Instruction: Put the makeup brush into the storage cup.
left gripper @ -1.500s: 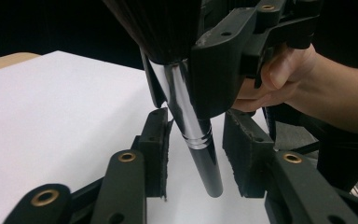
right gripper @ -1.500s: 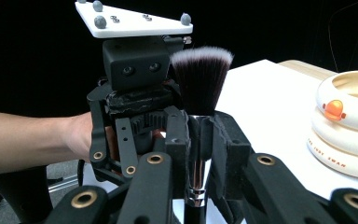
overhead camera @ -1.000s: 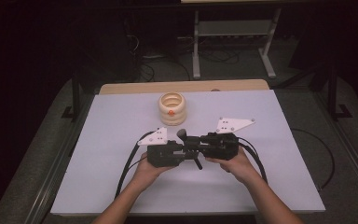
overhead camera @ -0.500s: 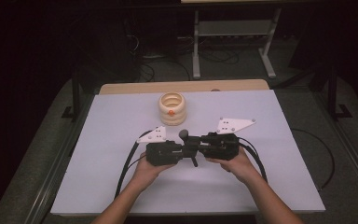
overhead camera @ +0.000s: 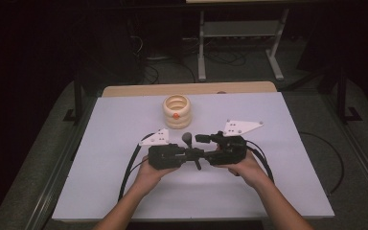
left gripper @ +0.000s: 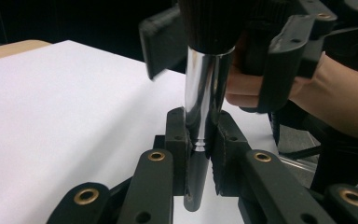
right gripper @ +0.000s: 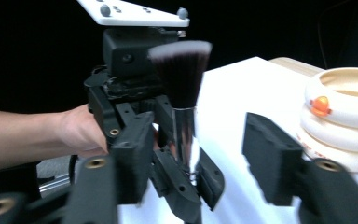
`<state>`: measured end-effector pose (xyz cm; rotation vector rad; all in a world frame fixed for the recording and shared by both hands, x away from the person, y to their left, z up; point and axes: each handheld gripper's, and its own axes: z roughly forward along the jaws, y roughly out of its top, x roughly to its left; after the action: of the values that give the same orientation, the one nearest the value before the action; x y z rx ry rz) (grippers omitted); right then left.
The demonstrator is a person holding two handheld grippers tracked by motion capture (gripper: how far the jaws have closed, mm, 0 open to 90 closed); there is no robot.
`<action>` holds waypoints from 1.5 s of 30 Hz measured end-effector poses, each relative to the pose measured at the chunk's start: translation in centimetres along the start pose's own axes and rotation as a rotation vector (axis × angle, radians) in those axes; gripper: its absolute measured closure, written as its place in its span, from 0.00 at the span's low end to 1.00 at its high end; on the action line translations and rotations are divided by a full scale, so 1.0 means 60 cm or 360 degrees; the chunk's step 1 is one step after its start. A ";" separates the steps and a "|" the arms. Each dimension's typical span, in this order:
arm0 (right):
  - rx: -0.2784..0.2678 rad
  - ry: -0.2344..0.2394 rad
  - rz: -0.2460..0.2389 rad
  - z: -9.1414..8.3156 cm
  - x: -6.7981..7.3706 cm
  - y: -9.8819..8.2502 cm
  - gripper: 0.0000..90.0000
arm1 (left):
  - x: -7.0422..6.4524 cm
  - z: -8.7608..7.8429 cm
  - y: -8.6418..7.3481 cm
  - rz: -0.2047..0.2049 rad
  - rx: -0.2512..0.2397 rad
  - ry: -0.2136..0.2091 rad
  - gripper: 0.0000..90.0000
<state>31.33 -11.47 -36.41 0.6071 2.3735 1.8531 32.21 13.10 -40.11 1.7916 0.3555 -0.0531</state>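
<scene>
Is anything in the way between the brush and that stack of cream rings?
Nothing visible. The left gripper is shut on the brush, held upright. The right gripper has just been opening around it. Bare white table lies between them and the ring stack.

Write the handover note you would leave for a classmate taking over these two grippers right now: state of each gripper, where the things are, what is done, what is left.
Left gripper: shut on the makeup brush, pads clamping its chrome ferrule, bristles up.
Right gripper: its jaws have just been opening; they stand apart either side of the brush without pressing it.
Cream ringed holder: upright on the white table, farther back, nothing visible in it.
Done: the brush sits in the left gripper alone.
Left, probably: draw the right gripper clear, then carry the brush to the holder, if that is its place.
</scene>
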 end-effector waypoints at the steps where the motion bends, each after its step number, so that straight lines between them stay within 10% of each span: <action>1: 0.0004 -0.0004 0.0006 -0.001 -0.001 0.000 0.43 | 0.000 -0.001 0.000 0.0000 -0.0001 0.0005 0.87; 15: 0.0041 -0.0146 0.0014 -0.022 -0.003 0.001 0.17 | 0.007 -0.017 0.004 0.0006 -0.0012 0.0049 0.87; 45: 0.0102 -0.0538 0.0071 -0.097 -0.012 -0.060 0.02 | 0.013 -0.038 0.014 0.0012 -0.0023 0.0108 0.87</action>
<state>29.36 -17.77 -38.34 0.9058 2.2178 1.5467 32.84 15.30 -38.89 1.7836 0.3969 0.0152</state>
